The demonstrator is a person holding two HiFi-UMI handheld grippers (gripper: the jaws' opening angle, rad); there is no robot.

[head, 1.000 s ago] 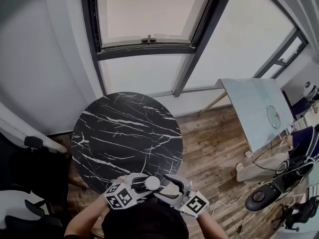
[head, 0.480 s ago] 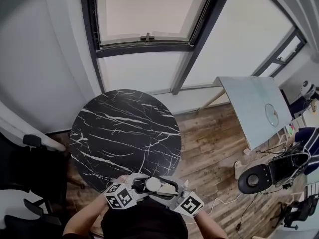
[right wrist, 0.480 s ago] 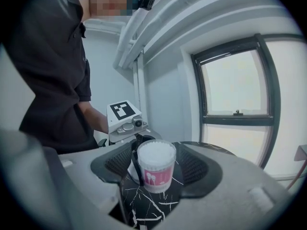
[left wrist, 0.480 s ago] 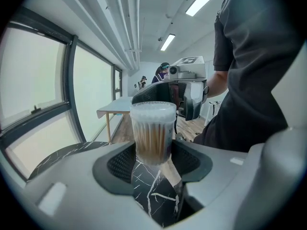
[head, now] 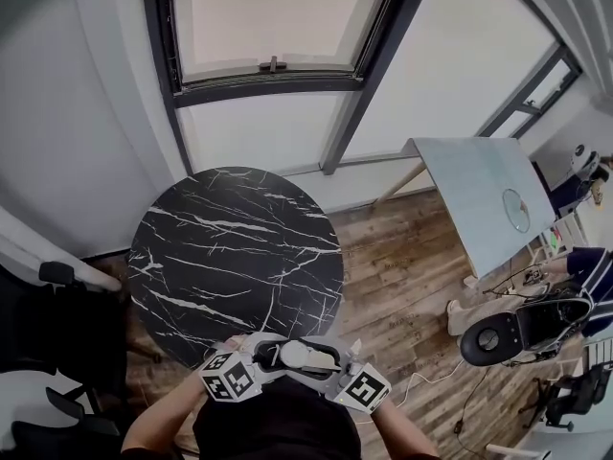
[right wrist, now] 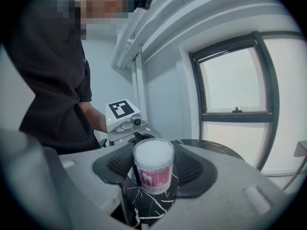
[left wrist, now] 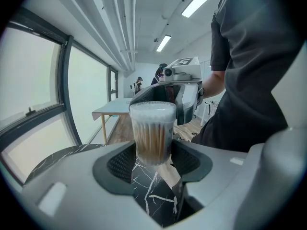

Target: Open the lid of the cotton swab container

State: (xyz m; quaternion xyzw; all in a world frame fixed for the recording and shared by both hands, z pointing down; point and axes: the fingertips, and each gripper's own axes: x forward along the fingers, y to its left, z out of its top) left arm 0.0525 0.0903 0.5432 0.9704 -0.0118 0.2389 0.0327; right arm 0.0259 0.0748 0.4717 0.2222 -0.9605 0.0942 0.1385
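Cotton swab container (head: 294,355) is hanging above the marble worktop (head: 239,247), its body clamped in the fingers of your left gripper (left wrist: 152,150). Fingers of your right gripper (right wrist: 153,169), wide but just closing round the lid (right wrist: 153,153), are needing square seating before lifting.

Swab container (head: 293,354) mostly hidden, head view; label (right wrist: 154,177) txt too small.

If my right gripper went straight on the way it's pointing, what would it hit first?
The cotton swab container, already between the jaws of the right gripper, which have just been closing. Behind it, probably the left gripper that holds it.
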